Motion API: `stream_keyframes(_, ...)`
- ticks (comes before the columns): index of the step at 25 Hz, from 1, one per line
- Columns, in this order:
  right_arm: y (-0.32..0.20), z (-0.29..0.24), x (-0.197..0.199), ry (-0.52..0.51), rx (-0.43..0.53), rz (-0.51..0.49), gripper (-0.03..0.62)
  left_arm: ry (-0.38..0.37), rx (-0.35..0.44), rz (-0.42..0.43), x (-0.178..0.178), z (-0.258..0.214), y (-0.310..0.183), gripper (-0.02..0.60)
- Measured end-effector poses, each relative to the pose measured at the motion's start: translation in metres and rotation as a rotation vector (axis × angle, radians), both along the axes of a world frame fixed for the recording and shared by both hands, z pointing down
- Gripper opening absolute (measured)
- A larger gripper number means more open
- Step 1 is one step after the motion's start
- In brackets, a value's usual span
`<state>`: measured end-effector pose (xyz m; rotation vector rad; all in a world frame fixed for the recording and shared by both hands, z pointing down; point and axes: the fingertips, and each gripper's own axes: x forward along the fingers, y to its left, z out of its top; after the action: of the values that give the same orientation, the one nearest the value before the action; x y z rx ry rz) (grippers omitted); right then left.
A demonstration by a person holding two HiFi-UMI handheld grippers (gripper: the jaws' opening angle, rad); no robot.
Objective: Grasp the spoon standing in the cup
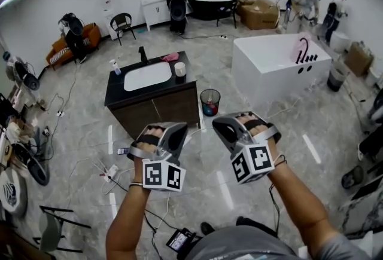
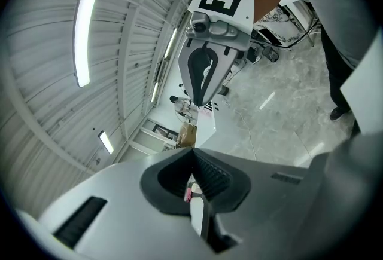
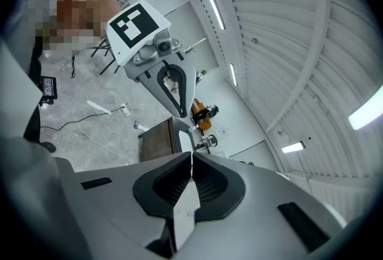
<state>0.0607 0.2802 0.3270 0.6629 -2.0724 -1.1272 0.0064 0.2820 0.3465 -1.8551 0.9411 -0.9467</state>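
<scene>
A white cup (image 1: 180, 69) stands on the right end of a dark vanity counter (image 1: 117, 91), beside its white basin (image 1: 147, 75). From this distance I cannot make out a spoon in the cup. Both grippers are held up in front of the person, well short of the vanity and pointed toward each other. My left gripper (image 1: 172, 131) (image 2: 192, 154) has its jaws together with nothing between them. My right gripper (image 1: 223, 129) (image 3: 191, 157) is likewise shut and empty. Each gripper view shows the other gripper, the right one (image 2: 203, 73) and the left one (image 3: 170, 88).
A black faucet (image 1: 143, 54), a pink cloth (image 1: 170, 57) and a spray bottle (image 1: 115, 67) share the counter. A bin (image 1: 210, 101) stands right of the vanity, with a white bathtub (image 1: 278, 61) beyond it. Cables and a power strip (image 1: 111, 171) lie on the floor. People stand at the back.
</scene>
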Motion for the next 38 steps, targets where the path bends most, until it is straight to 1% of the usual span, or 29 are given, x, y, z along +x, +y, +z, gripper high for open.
stream_keyframes(7,-0.004,0.001,-0.008,-0.01,-0.009,0.023,0.034,0.016,0.004,0.016,-0.01,0.003,-0.002,0.002)
stream_keyframes(13,-0.022,0.0,-0.009,-0.023,-0.018,0.021,0.034,0.01,-0.018,0.016,-0.01,0.01,-0.019,0.002)
stream_keyframes(16,-0.039,0.003,-0.007,-0.031,-0.026,0.014,0.034,0.003,-0.027,0.01,-0.009,0.013,-0.033,0.002)
stream_keyframes(21,-0.081,0.009,-0.003,-0.048,-0.039,-0.006,0.034,-0.006,-0.044,-0.018,-0.007,0.021,-0.074,0.002)
stream_keyframes(27,-0.146,0.016,0.009,-0.066,-0.058,-0.038,0.034,-0.023,-0.073,-0.043,0.009,0.031,-0.133,0.002)
stream_keyframes(31,-0.187,0.015,0.017,-0.084,-0.063,-0.055,0.034,-0.024,-0.082,-0.073,0.014,0.035,-0.17,0.002)
stream_keyframes(38,-0.24,0.019,0.028,-0.101,-0.075,-0.095,0.034,-0.037,-0.092,-0.114,0.023,0.038,-0.221,0.002)
